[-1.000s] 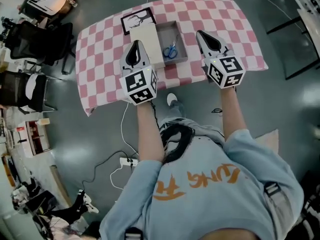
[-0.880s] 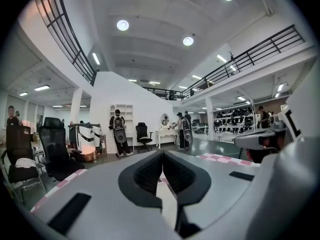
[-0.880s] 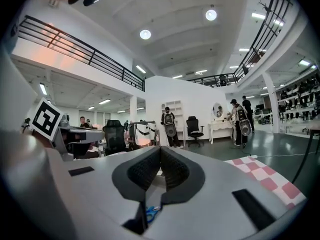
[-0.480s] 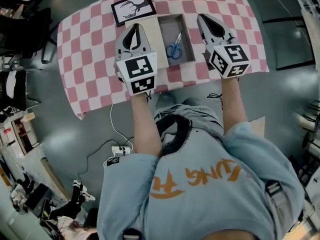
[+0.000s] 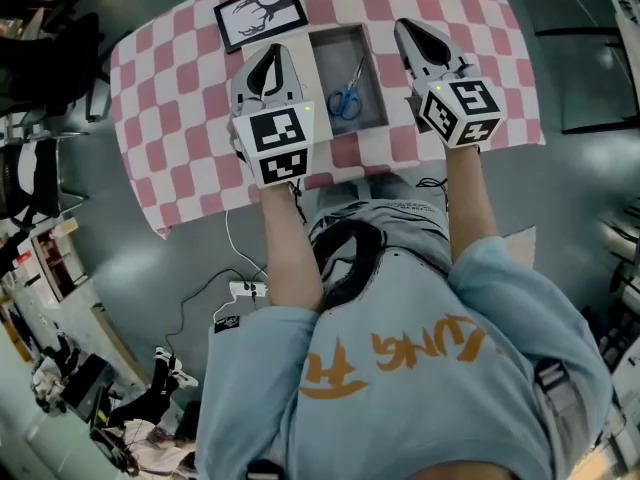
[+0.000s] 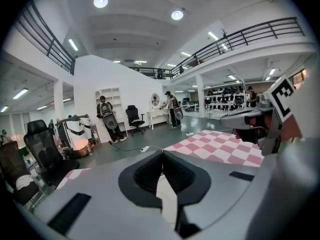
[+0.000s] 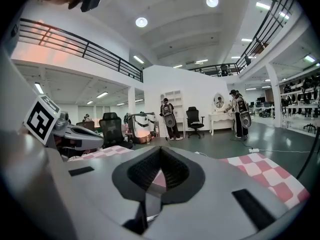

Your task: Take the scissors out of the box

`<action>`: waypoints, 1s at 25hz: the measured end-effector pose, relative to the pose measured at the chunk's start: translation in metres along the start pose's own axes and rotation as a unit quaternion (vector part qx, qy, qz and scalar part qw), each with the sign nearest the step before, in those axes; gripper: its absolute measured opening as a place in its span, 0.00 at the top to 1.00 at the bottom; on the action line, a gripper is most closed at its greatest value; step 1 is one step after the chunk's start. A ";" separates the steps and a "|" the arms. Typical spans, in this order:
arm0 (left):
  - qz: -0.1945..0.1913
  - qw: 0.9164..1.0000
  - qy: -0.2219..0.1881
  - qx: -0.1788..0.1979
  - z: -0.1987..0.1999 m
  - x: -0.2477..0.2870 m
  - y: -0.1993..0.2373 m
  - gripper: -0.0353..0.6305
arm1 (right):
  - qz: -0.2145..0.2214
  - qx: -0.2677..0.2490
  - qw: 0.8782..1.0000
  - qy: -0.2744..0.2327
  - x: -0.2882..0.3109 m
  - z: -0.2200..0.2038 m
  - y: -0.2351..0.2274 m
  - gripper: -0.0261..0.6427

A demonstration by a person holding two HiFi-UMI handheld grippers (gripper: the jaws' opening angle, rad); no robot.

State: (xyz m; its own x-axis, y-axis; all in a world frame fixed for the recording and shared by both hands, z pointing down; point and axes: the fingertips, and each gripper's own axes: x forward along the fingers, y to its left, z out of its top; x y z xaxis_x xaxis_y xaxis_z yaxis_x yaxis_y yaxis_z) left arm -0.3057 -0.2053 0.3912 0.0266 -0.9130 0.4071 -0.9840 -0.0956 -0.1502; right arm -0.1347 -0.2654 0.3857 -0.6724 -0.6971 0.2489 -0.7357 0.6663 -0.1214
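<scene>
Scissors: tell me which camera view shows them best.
The head view. It looks down into the open box, where the scissors lie in full, blue handles nearest the person. Both gripper views look out across the room and show nothing of the scissors.

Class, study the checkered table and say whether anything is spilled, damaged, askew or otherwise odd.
Nothing stands out. The blue-handled scissors lie inside the open box, the framed picture lies flat nearby, and the left gripper and right gripper flank the box, shut and empty.
</scene>
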 end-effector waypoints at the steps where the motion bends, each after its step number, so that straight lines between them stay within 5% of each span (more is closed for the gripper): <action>1: 0.001 1.000 0.007 0.003 -0.001 0.001 -0.003 0.91 | 0.002 0.005 1.000 0.000 0.001 -0.001 -0.004 0.96; 10: -0.018 0.992 0.105 0.062 -0.035 0.017 -0.051 0.91 | 0.020 0.039 0.999 0.016 -0.001 -0.030 -0.040 0.96; 25: -0.106 0.955 0.255 0.109 -0.095 0.034 -0.129 0.91 | 0.018 0.094 0.995 0.028 -0.002 -0.065 -0.084 0.96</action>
State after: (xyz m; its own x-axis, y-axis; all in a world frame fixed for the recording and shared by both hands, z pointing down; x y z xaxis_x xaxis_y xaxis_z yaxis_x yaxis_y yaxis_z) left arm -0.1944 -0.1864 0.5105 0.0768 -0.5570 0.8270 -0.9046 -0.3876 -0.1771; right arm -0.0661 -0.3032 0.4576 -0.6965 -0.6550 0.2929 -0.7173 0.6251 -0.3078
